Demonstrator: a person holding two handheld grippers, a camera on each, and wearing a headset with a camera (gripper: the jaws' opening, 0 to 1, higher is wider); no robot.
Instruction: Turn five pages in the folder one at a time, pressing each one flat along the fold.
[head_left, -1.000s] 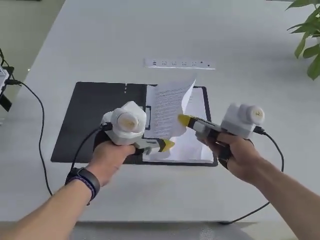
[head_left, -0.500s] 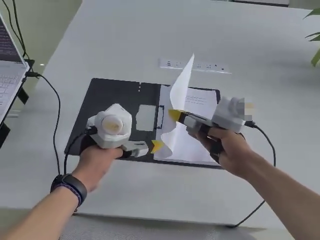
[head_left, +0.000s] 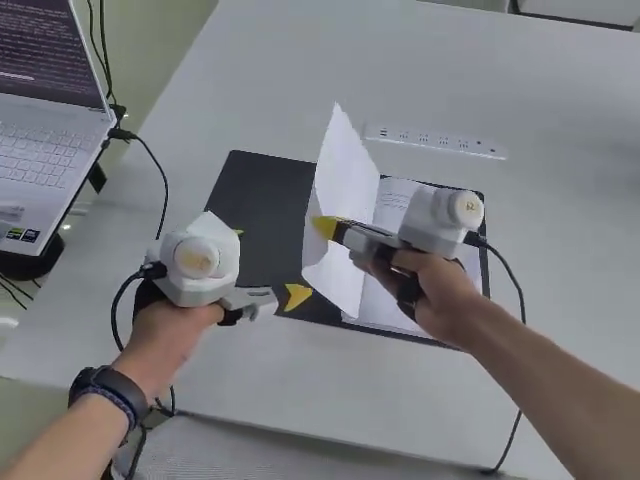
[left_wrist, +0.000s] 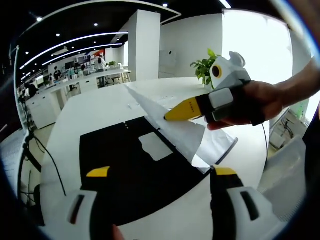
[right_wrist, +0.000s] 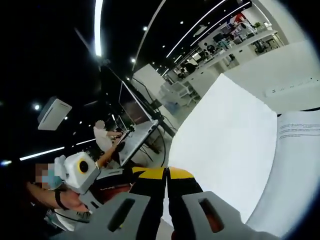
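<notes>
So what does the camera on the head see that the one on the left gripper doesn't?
The head view takes in the open silver laptop at the far left and the black wristband on the person's left arm. The left gripper view instead takes in a leafy green potted plant and office desks beyond. Both show the open black folder, the lifted white page, and the right gripper with its jaws shut on that page.

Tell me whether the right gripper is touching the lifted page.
Touching. In the right gripper view the right gripper has its fingers shut on the edge of the lifted page.
</notes>
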